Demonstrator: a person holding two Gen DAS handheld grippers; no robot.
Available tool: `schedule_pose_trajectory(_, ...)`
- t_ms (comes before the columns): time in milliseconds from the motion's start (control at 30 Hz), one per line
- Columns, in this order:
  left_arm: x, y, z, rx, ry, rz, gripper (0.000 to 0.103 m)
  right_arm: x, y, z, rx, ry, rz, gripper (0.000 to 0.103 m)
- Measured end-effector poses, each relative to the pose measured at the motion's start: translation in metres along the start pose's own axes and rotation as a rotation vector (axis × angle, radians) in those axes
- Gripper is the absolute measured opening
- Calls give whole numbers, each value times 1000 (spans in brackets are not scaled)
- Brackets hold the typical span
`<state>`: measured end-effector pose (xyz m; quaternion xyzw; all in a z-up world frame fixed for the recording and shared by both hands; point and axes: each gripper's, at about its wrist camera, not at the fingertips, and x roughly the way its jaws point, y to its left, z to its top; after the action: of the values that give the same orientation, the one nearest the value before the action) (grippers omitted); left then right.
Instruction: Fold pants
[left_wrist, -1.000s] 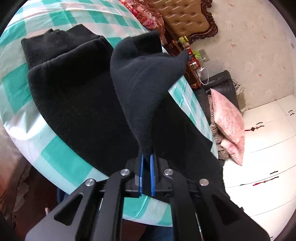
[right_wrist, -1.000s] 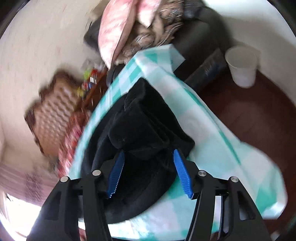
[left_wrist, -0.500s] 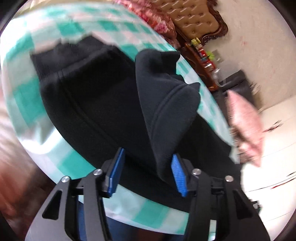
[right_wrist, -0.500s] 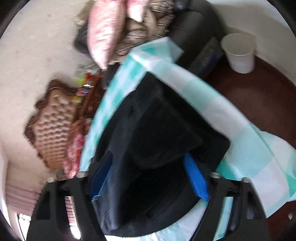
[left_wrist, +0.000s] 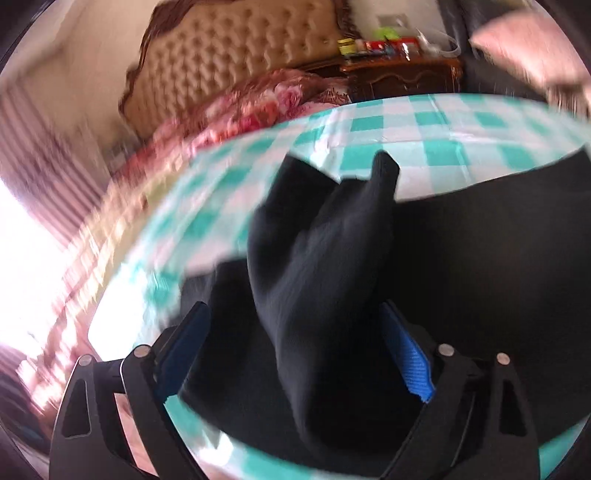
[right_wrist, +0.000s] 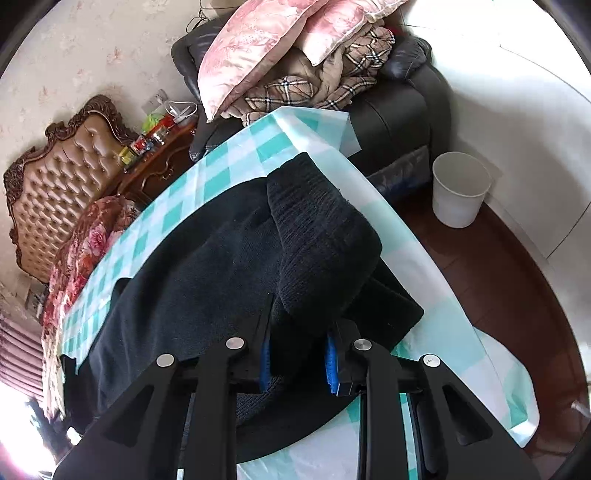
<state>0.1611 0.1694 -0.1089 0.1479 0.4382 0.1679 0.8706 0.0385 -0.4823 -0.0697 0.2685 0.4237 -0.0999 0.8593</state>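
Black pants (left_wrist: 480, 258) lie spread on a table with a teal-and-white checked cloth (left_wrist: 443, 155). In the left wrist view a raised fold of the pants (left_wrist: 314, 258) stands between the jaws of my left gripper (left_wrist: 295, 350). Those jaws are wide and still opening, and the blue pads (left_wrist: 406, 358) do not press on the fold. In the right wrist view my right gripper (right_wrist: 297, 362) is closing. A thick ribbed end of the pants (right_wrist: 321, 251) fills the gap between its pads (right_wrist: 330, 365). The rest of the pants (right_wrist: 184, 288) stretches away to the left.
A tufted headboard (left_wrist: 229, 55), a floral bedspread (left_wrist: 240, 110) and a wooden nightstand (left_wrist: 402, 74) stand beyond the table. A black sofa (right_wrist: 402, 110) with pillows (right_wrist: 258, 48) is past the table's far end. A white bin (right_wrist: 460, 188) sits on the dark floor at the right.
My left gripper has let go of the fold and opened wide, swinging and rolling toward the bed side. My right gripper has narrowed from wide apart onto the ribbed end.
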Motion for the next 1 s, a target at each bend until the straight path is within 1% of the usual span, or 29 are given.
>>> schedule_pose_trajectory(33, 3, 10, 7, -29, -12, -16, 33, 0, 1, 0, -2, 0, -6, 22)
schedule_pose_trajectory(67, 1, 33, 9, -131, -5, -96, 9, -3, 0, 1, 1, -1, -5, 21)
schedule_pose_trajectory(100, -6, 65, 3, -296, -6, -182, 9, -7, 0, 2, 3, -6, 1, 21)
schedule_pose_trajectory(167, -10, 125, -29, -577, -3, -325, 9, -19, -1, 2, -16, -27, 15, 20)
schedule_pose_trajectory(200, -7, 148, -54, -715, 14, -388, 9, -23, -1, 0, -27, -31, 16, 20)
schedule_pose_trajectory(233, 7, 171, -89, -861, 61, -462, 9, -21, -2, -3, -37, -23, 9, 19)
schedule_pose_trajectory(267, 15, 177, -106, -897, 92, -487, 9, -14, -4, -7, -41, -3, -4, 19)
schedule_pose_trajectory(333, 31, 178, -133, -928, 152, -540, 10, -1, -9, -13, -38, 30, -25, 19)
schedule_pose_trajectory(367, 33, 176, -143, -942, 149, -588, 10, 5, -12, -16, -30, 43, -36, 20)
schedule_pose_trajectory(400, 32, 176, -146, -945, 134, -610, 10, 7, -15, -18, -20, 49, -35, 20)
schedule_pose_trajectory(433, 30, 177, -147, -951, 113, -606, 19, 7, -16, -17, -9, 52, -32, 22)
schedule_pose_trajectory(467, 29, 178, -146, -961, 103, -611, 39, 6, -17, -16, 1, 56, -31, 25)
schedule_pose_trajectory(500, 30, 180, -144, -985, 86, -645, 45, 6, -16, -15, 3, 59, -30, 30)
schedule_pose_trajectory(533, 31, 181, -141, -998, 77, -665, 46, 7, -16, -14, 1, 68, -37, 36)
schedule_pose_trajectory(567, 34, 182, -136, -1004, 75, -678, 46, 7, -16, -13, 5, 69, -41, 38)
schedule_pose_trajectory(600, 37, 180, -131, -1001, 81, -674, 46, 7, -18, -13, 20, 66, -35, 38)
schedule_pose_trajectory(633, 40, 179, -128, -994, 88, -673, 45, 8, -20, -12, 23, 64, -28, 35)
schedule_pose_trajectory(667, 45, 176, -125, -985, 100, -671, 21, 8, -20, -12, 18, 58, -30, 24)
schedule_pose_trajectory(700, 48, 173, -123, -972, 118, -666, 8, 9, -20, -12, 15, 56, -29, 23)
schedule_pose_trajectory(733, 47, 172, -122, -970, 120, -666, 8, 8, -20, -12, 16, 60, -24, 20)
schedule_pose_trajectory(800, 27, 178, -123, -987, 69, -667, 8, -8, -15, -13, -2, 35, -14, 19)
schedule_pose_trajectory(833, 20, 181, -126, -990, 51, -668, 8, -21, -11, -13, -20, 8, 4, 19)
schedule_pose_trajectory(867, 12, 184, -131, -1006, 33, -673, 8, -25, -10, -13, -22, 1, 13, 19)
schedule_pose_trajectory(900, 11, 184, -136, -1014, 34, -671, 8, -26, -10, -13, -22, 1, 17, 19)
schedule_pose_trajectory(933, 13, 182, -139, -1009, 44, -666, 8, -20, -11, -13, -38, 13, 4, 19)
schedule_pose_trajectory(967, 20, 178, -145, -1007, 75, -658, 8, -12, -12, -14, -47, 28, -12, 19)
schedule_pose_trajectory(1000, 27, 175, -153, -1031, 111, -663, 8, 1, -17, -16, -42, 56, -29, 19)
